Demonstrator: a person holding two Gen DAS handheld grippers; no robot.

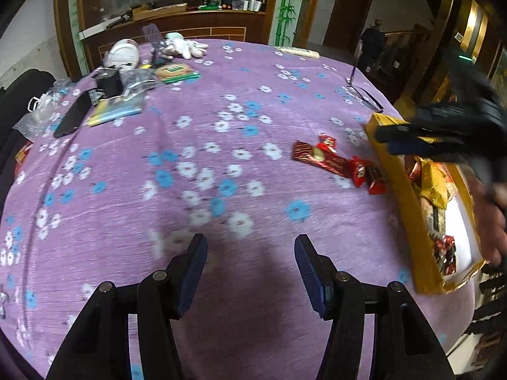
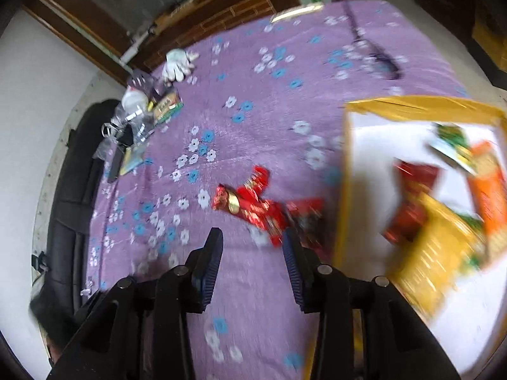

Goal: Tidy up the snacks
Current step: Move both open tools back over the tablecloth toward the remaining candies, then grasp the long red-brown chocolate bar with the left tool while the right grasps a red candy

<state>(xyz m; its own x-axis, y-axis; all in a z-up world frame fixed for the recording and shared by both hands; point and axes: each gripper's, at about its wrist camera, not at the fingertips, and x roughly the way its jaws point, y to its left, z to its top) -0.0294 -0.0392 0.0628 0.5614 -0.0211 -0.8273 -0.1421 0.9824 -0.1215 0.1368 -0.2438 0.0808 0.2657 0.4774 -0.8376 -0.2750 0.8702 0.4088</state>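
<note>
Red snacks [image 1: 340, 164], about four, one yellow box [image 1: 408, 196], two tools spread

No text, brand, number or sign can be read in either view. The red snack wrappers [image 1: 336, 161] on the floral tablecloth [image 1: 221, 164] carry gold markings too small and blurred to resolve, as do the packets inside the yellow box [image 2: 345, 190], which is smeared by motion. The green-and-tan packet [image 1: 174, 71] at the table's far side shows a printed panel whose characters cannot be made out.
</note>
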